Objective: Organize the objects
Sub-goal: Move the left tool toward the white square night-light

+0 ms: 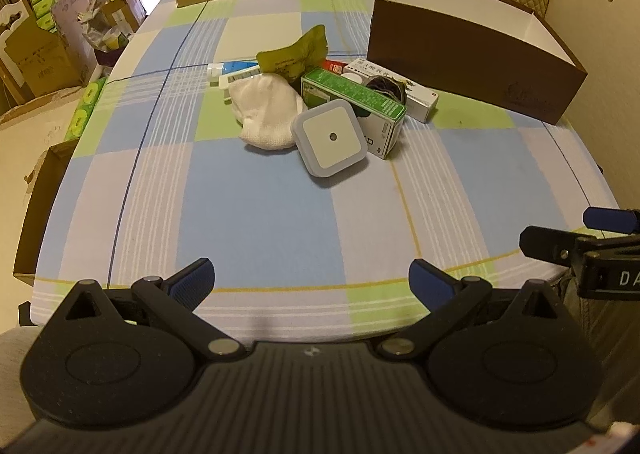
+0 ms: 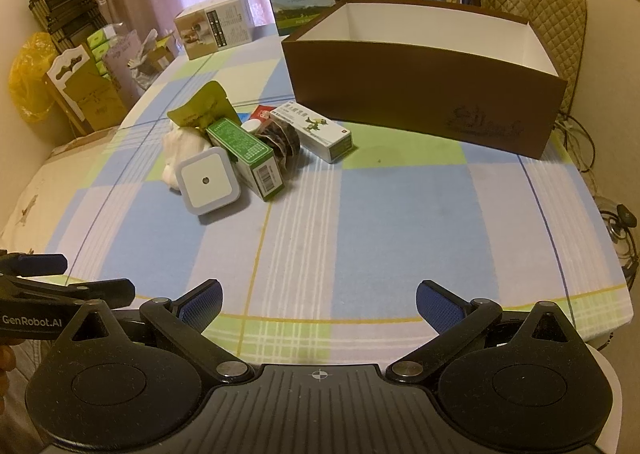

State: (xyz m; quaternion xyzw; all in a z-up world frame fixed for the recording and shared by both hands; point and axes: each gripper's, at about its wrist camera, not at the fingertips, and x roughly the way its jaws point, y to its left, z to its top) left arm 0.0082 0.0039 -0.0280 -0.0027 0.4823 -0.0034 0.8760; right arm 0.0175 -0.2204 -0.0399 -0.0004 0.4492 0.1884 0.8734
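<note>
Above the checked tablecloth (image 1: 260,214), both the left claw (image 1: 311,278) and right claw (image 2: 319,300) gape wide, empty

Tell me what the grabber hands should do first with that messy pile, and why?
Probably reach the right gripper forward to the square white night light. It sits at the near edge of the pile with nothing on top, and both grippers are open and empty. The brown box stands open just behind to the right, a likely place for it.
</note>
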